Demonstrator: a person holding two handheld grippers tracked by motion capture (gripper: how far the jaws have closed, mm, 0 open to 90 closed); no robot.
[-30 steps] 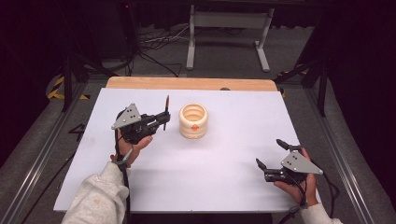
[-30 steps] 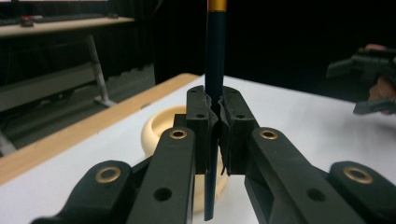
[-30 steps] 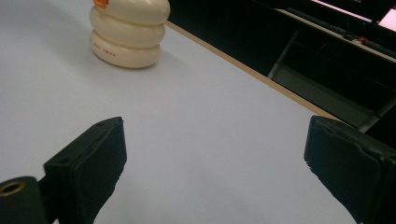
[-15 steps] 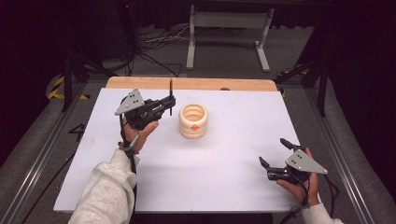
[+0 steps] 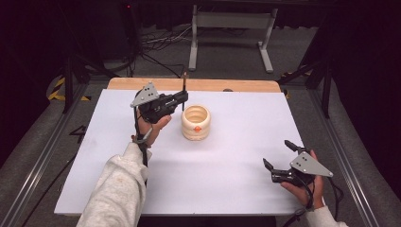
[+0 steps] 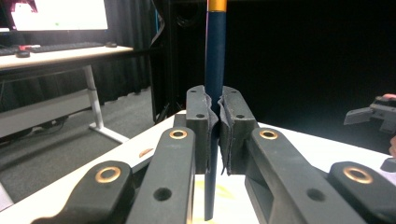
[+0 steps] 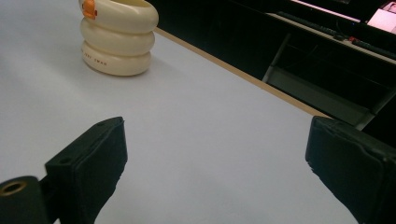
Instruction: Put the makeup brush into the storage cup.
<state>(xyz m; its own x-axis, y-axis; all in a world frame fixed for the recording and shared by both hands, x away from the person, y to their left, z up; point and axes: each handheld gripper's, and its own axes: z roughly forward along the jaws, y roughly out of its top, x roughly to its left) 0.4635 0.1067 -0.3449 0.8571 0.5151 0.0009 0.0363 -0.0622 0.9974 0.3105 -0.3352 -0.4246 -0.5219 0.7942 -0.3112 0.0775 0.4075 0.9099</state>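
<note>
I had the left gripper (image 5: 181, 98) clenched on 1 pen (image 6: 215, 70), upright beside the cream holder (image 5: 196, 122), not inserted; right gripper (image 5: 279, 160) released near the desk's (image 5: 236, 156) right edge.

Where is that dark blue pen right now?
The dark blue pen stands upright, clamped in the left gripper, on the left of the high view, raised beside the cream ringed cup near the table's far edge.

Table: white top (image 5: 227, 179), wooden strip along the far edge (image 5: 246, 85).
On it: cream ribbed cup (image 5: 196, 122), upright, near the far middle.
</note>
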